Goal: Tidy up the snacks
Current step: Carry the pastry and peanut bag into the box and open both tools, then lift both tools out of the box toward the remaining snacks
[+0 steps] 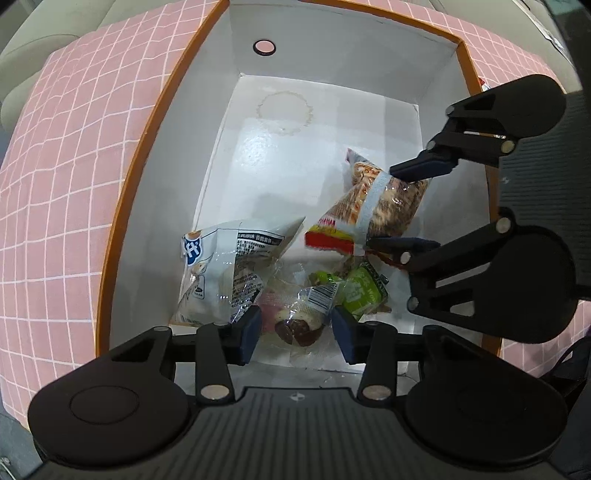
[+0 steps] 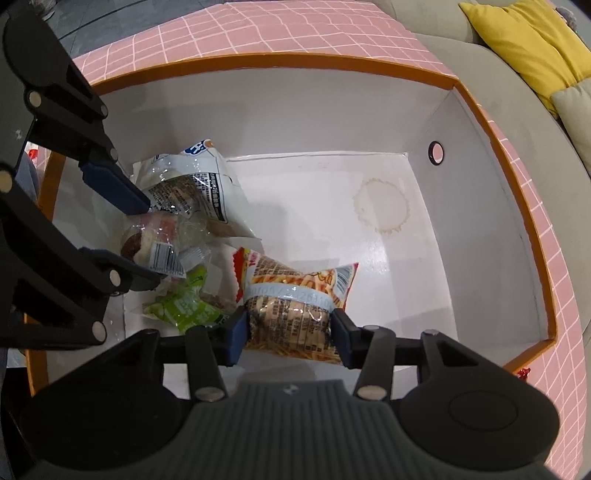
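A white box with an orange rim [image 1: 332, 55] [image 2: 258, 103] holds the snacks. My left gripper [image 1: 297, 332] [image 2: 147, 240] points down into it, open, with a clear-wrapped pastry [image 1: 295, 321] [image 2: 155, 236] lying between its pads. My right gripper [image 2: 288, 332] [image 1: 384, 206] is open around an orange bag of stick snacks [image 2: 291, 306] [image 1: 365, 199], which rests tilted on the box floor. A white and blue packet [image 1: 221, 258] [image 2: 199, 177] and a green packet [image 1: 360, 291] [image 2: 184, 306] lie beside them.
The box stands on a pink grid cloth [image 1: 66, 184] [image 2: 295, 29]. A round hole [image 1: 264, 47] [image 2: 436, 152] pierces one wall, and a ring stain [image 1: 284, 110] marks the bare far floor. A sofa with a yellow cushion [image 2: 528, 40] lies beyond.
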`<state>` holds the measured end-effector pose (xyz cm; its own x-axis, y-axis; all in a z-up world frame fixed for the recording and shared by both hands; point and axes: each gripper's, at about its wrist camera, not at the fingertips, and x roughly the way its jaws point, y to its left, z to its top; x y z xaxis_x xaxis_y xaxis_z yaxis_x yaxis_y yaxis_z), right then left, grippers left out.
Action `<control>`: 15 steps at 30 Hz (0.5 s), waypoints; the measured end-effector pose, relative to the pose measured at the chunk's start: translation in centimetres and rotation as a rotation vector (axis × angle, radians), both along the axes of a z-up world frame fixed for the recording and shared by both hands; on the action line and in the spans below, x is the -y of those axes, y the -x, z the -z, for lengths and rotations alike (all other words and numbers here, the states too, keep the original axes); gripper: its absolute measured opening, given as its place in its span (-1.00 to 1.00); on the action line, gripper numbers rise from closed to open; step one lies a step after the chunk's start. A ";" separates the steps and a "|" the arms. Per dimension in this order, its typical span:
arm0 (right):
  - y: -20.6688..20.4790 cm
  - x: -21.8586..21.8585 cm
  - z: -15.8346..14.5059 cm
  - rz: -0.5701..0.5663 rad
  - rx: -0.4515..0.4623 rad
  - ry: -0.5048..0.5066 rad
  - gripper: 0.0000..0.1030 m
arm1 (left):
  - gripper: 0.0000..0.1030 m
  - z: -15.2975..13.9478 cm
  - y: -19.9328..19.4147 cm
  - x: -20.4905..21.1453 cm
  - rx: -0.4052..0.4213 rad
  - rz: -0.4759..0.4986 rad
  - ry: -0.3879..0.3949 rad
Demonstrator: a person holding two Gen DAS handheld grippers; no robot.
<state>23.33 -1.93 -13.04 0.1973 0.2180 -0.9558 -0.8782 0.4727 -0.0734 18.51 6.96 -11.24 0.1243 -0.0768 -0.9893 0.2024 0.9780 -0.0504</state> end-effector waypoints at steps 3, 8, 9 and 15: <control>0.1 0.3 -0.3 0.004 0.016 -0.004 0.07 | 0.26 -0.6 0.6 0.0 0.017 -0.004 -0.020; 0.5 0.8 -1.8 0.029 0.048 -0.045 0.28 | 0.32 -1.9 1.5 -0.2 0.046 -0.021 -0.014; 0.7 1.0 -2.2 0.032 0.057 -0.056 0.34 | 0.34 -2.3 1.7 -0.2 0.054 -0.023 -0.014; 1.9 2.2 -4.4 0.063 0.145 -0.111 0.49 | 0.44 -4.6 3.2 -0.1 0.112 -0.033 -0.002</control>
